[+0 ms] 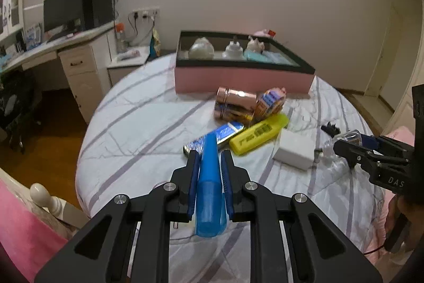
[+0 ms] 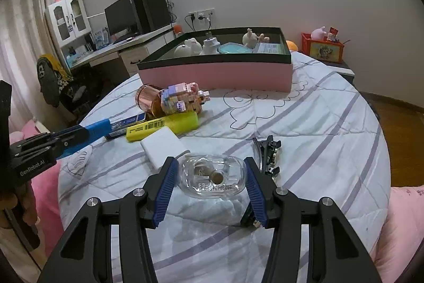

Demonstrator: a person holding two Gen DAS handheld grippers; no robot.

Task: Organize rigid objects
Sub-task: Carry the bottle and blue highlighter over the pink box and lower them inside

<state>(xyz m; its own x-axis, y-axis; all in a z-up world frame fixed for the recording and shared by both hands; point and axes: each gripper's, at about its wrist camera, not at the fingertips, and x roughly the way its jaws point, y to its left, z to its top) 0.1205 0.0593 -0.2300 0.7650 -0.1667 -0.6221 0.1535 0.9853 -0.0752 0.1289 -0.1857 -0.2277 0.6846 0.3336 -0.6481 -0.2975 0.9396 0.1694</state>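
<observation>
left gripper clamped tight on blue tube, lifted clear of bed, tube lying lengthwise between pads so it won't slip out. right gripper about half open, pads pressing both sides of clear glass bottle near front edge of bed (looks held, prob. for lifting). both likely headed to pink box at far edge, already holding figurines etc. rest of pile mid-bed, btw grippers & box: yellow case, white block, copper tin, brick figure. black hair clip just right of bottle.
</observation>
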